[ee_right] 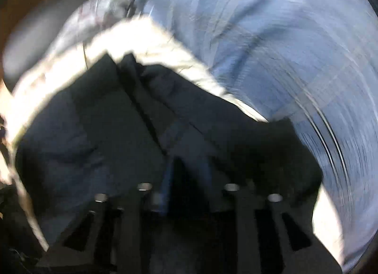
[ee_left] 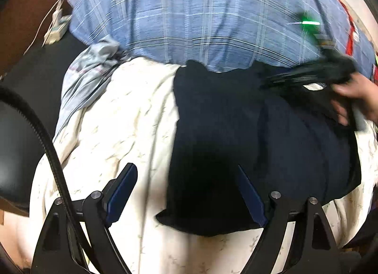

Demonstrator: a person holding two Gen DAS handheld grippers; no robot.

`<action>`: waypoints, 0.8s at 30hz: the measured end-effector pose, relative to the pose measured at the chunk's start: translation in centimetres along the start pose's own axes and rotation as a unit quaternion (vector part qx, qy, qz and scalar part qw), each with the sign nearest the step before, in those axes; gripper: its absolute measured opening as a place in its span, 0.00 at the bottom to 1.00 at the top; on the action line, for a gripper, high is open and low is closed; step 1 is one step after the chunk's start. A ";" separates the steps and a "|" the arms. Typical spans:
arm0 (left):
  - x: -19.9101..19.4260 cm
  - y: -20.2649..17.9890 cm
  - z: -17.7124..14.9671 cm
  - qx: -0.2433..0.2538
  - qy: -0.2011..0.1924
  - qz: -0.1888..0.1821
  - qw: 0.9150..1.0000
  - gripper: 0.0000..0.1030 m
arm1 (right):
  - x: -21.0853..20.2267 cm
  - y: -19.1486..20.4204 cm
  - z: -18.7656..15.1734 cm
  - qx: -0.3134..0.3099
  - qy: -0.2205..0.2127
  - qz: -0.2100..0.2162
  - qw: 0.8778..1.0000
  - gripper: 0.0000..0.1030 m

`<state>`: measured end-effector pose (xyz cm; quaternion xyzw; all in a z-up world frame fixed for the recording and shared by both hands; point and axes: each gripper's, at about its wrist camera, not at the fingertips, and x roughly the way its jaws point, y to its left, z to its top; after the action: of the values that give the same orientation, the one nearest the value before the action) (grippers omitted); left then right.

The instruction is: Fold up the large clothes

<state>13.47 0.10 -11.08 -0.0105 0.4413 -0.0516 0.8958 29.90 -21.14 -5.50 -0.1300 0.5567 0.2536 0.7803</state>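
A dark garment (ee_left: 236, 137) is lying folded on a cream sheet (ee_left: 122, 118), its far edge near a blue plaid quilt (ee_left: 189, 21). The left gripper (ee_left: 186, 174) is hanging over the garment's near left edge with its jaws standing wide apart, nothing between its blue pads (ee_left: 125, 191); one finger is over the sheet, the other over the dark cloth. At the far right of the left view a hand (ee_left: 356, 99) is holding the right gripper (ee_left: 304, 77), blurred, at the garment's far corner. The right wrist view is smeared: the right gripper's jaws are standing partly apart over the dark cloth, and I cannot tell whether any fabric is pinched.
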 end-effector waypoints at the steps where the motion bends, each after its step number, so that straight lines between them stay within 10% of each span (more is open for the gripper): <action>1: -0.1 0.6 -0.2 -0.006 0.001 0.000 1.000 0.82 | -2.1 -0.5 -1.3 0.027 -0.026 0.005 0.999 0.61; 3: -0.2 1.8 -0.4 -0.014 0.000 0.005 1.000 0.82 | -5.4 -0.6 -4.2 0.070 -0.064 0.020 0.995 0.79; 12: -0.6 2.8 -2.1 -0.020 -0.020 0.080 0.996 0.82 | -12.8 8.4 -20.4 0.165 -0.159 0.008 0.973 0.79; 24: -0.3 1.0 -3.1 -0.013 -0.008 0.081 0.997 0.82 | -11.9 11.9 -24.4 0.161 -0.183 0.008 0.970 0.79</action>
<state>10.93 1.18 -12.79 0.0137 0.4343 0.0271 0.9003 0.86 -25.99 -1.84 0.0501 0.4384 0.1864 0.8778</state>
